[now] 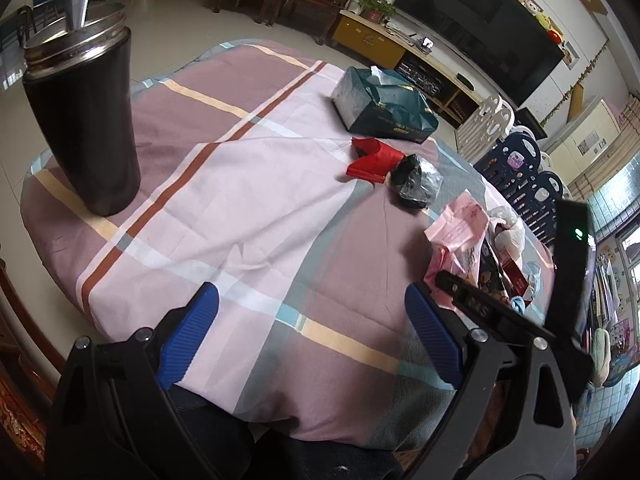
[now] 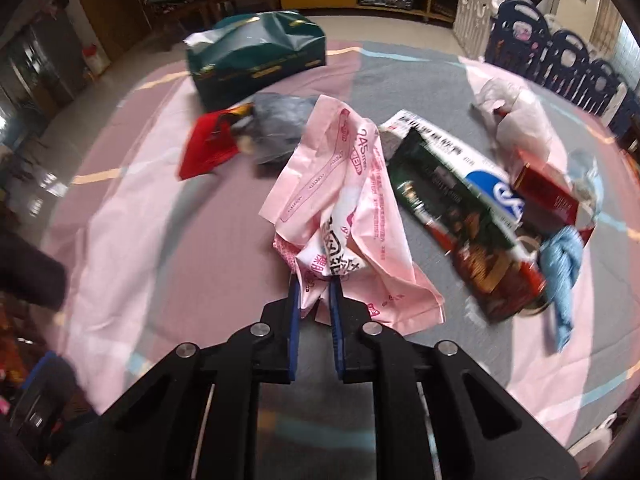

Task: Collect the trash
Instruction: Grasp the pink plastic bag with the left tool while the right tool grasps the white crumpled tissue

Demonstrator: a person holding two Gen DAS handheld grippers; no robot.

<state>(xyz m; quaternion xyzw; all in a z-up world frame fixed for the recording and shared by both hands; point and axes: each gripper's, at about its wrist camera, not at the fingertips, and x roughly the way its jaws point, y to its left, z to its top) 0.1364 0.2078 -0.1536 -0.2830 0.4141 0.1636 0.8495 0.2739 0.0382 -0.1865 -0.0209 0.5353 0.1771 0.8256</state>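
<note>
Right gripper [image 2: 314,280] pinches a pink wrapper [image 2: 344,196] on a round table's plaid cloth [image 1: 248,208].

The wrapper lies mid-table beside more litter: a green snack packet [image 2: 460,216], a red wrapper [image 2: 208,144]. Its blue pads are clamped on only the crumpled near edge, so lifting slowly seems wise. The left gripper [image 1: 312,336] hangs wide open and empty.

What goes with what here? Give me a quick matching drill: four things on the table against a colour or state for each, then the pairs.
1. pink wrapper
2. tissue box
3. tall cup
4. left gripper

A. dark green, tissue sticking out
B. open, nothing between the fingers
C. pinched in the right gripper
D. upright, metal utensil inside

Pairs: 1-C, 2-A, 3-D, 4-B
</note>
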